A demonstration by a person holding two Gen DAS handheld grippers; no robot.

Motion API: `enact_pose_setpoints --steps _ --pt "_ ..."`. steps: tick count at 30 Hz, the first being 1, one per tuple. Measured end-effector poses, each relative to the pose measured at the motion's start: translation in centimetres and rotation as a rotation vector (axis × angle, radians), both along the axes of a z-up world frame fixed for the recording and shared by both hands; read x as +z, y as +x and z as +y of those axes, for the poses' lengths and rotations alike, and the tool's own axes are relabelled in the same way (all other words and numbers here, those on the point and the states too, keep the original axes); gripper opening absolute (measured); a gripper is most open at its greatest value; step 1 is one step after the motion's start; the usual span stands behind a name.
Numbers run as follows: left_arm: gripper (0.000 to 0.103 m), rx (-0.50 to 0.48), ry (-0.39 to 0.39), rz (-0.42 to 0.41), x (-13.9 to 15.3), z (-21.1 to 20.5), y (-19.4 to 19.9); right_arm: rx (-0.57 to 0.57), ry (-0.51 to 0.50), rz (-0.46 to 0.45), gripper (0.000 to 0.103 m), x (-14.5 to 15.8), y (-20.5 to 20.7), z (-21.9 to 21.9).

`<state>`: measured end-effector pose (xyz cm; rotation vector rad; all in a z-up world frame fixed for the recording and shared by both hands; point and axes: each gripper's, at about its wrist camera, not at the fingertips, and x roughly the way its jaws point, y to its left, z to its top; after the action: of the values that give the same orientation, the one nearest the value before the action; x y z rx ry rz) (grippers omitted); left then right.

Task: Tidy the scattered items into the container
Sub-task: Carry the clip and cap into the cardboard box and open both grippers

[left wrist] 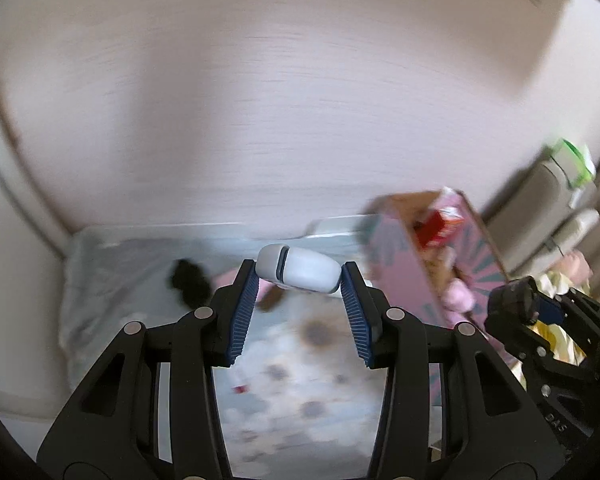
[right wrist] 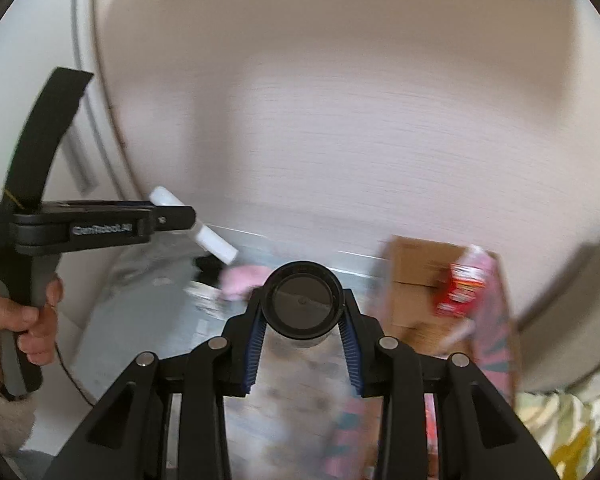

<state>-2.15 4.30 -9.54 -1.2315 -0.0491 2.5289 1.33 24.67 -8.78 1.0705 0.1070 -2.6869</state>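
1. my left gripper (left wrist: 299,280) is clamped on a white oval case (left wrist: 298,268), pads pressing its two ends; the case sits right at the fingertips, so the hold looks shallow.
2. my right gripper (right wrist: 302,314) is clamped on a black round-lidded jar (right wrist: 302,300), one pad on each side of it.
3. the container, a cardboard box (right wrist: 416,276) with pink patterned sides, stands open to the right of both grippers, and a red packet (right wrist: 462,284) already pokes out of it.
4. to do this well, i think i should carry each item over the box's open top before i let go, keeping the case level so it doesn't slip from the tips.
5. the box's near wall stands tall; i'd clear that rim first, and go in one gripper at a time.
6. a black item (left wrist: 188,282) and something pink (right wrist: 240,278) lie on the patterned cover (left wrist: 284,360), not yet tidied.
7. open room is above; a wall (left wrist: 260,100) closes off the far side.
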Motion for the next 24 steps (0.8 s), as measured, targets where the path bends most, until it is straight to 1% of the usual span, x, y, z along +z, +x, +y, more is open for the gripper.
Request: enact_pose_setpoints --steps 3,6,9,15,17,21,24 --pt "0.040 -0.070 -0.002 -0.006 0.2 4.2 0.4 -0.063 0.002 -0.027 0.033 -0.6 0.4 3.5" --pt "0.040 -0.124 -0.004 -0.027 -0.5 7.9 0.1 -0.111 0.028 -0.080 0.033 -1.7 0.4 6.3" --pt "0.040 -0.161 -0.011 -0.051 -1.5 11.1 -0.5 -0.132 0.036 -0.133 0.033 -3.0 0.2 8.5" --pt "0.039 -0.212 -0.028 -0.095 -4.2 16.3 -2.0 -0.120 0.063 -0.208 0.033 -6.0 -0.9 10.6" --pt "0.039 -0.234 -0.057 -0.094 -4.8 18.1 -2.1 -0.109 0.068 -0.234 0.033 -7.3 -1.4 11.0" --pt "0.039 -0.263 -0.072 -0.105 -6.0 20.3 -2.1 -0.086 0.045 -0.272 0.033 -9.1 -2.0 12.0" --pt "0.039 -0.271 -0.089 -0.110 -6.7 21.5 -2.2 -0.071 0.035 -0.283 0.033 -9.8 -2.2 12.6"
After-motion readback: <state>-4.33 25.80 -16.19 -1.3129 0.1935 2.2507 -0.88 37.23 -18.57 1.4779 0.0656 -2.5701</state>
